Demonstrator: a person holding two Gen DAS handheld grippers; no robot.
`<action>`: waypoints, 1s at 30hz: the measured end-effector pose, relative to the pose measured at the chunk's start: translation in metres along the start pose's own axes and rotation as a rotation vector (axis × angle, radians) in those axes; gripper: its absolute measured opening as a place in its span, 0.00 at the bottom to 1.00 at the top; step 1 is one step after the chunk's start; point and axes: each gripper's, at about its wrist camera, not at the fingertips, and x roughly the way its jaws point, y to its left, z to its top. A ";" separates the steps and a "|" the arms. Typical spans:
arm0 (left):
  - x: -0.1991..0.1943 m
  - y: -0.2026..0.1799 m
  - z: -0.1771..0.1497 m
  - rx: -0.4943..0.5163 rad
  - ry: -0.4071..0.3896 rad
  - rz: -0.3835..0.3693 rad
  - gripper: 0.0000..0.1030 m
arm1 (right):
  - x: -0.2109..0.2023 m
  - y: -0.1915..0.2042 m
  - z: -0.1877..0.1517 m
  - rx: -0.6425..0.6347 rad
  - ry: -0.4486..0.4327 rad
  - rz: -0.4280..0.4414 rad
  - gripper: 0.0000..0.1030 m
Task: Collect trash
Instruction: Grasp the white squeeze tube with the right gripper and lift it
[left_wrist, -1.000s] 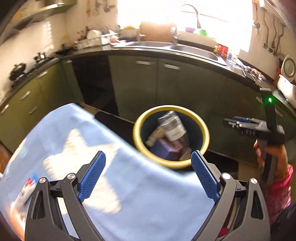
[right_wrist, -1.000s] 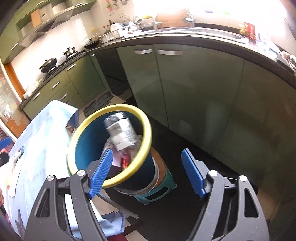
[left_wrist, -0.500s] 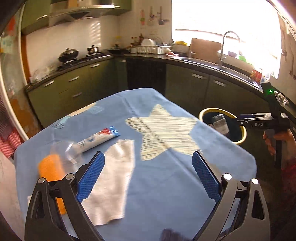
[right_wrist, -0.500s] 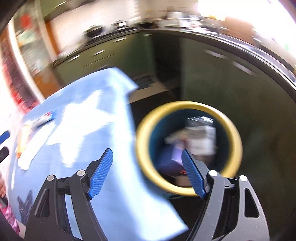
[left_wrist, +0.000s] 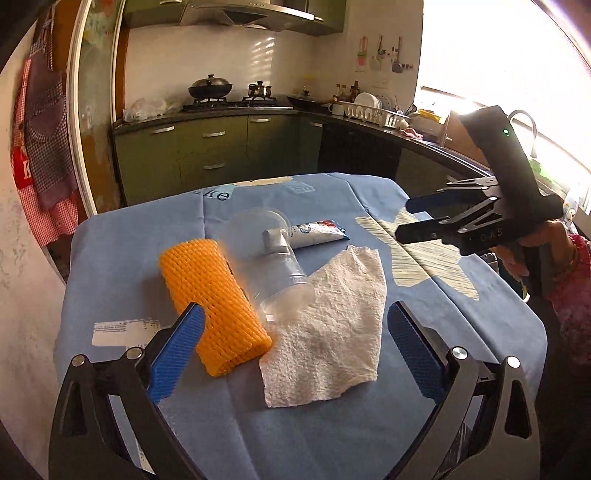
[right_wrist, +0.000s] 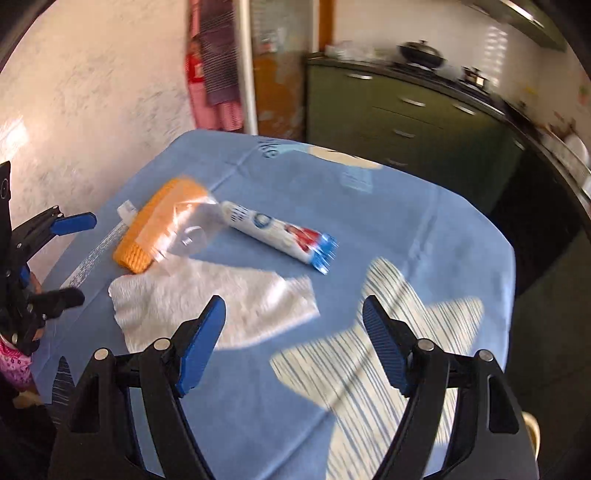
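Both claws hover empty over a table draped in a blue cloth (left_wrist: 147, 236), jaws spread wide: the left gripper (left_wrist: 291, 350) above the near edge, the right gripper (right_wrist: 293, 343) above the right edge. Trash lies toward the table's left side. Largest is a crumpled white paper towel (left_wrist: 332, 332). Touching its left edge lies an orange mesh sleeve (left_wrist: 212, 295). A clear plastic cup (left_wrist: 266, 258) lies on its side between them. Behind the cup rests a toothpaste tube (left_wrist: 317, 232).
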 end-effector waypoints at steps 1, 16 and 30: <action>0.000 0.002 0.000 -0.010 0.004 -0.005 0.95 | 0.009 0.002 0.008 -0.027 0.013 0.017 0.70; 0.005 0.013 -0.006 -0.057 0.012 -0.036 0.95 | 0.102 -0.008 0.065 -0.280 0.199 0.133 0.70; 0.009 0.007 -0.008 -0.044 0.016 -0.038 0.95 | 0.103 -0.024 0.056 -0.202 0.292 0.098 0.36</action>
